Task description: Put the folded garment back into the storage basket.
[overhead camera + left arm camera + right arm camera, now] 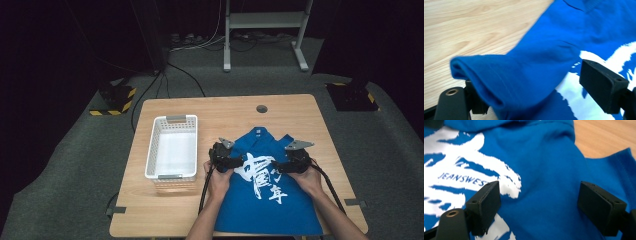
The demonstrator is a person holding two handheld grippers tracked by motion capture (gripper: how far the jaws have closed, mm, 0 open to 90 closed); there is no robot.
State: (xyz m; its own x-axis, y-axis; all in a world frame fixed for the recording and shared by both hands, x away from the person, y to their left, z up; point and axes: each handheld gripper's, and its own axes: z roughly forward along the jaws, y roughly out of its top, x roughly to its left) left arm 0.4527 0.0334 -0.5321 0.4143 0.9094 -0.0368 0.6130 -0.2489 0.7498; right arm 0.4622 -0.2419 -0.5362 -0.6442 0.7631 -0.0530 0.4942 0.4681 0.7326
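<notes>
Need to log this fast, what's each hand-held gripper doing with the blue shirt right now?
Left hand-held gripper: open, a folded sleeve of the blue shirt lying between its jaws, not clamped.
Right hand-held gripper: open over the shirt, holding nothing.

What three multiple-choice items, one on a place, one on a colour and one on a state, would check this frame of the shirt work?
1. Where does the white basket stand?
A. on the table, to the left of the shirt
B. on top of the shirt
C. on the floor

2. What colour is the T-shirt?
A. red with black print
B. blue with white print
C. plain green

3. How do the jaws of the right gripper stand?
A. shut on the basket rim
B. clamped on a pen
C. apart over the shirt cloth

Answers: 1 A, the high view shows the basket on the wooden top left of the shirt. 2 B, blue cloth with white brush characters in all views. 3 C, the right gripper view shows both jaws wide apart with flat cloth between them.
</notes>
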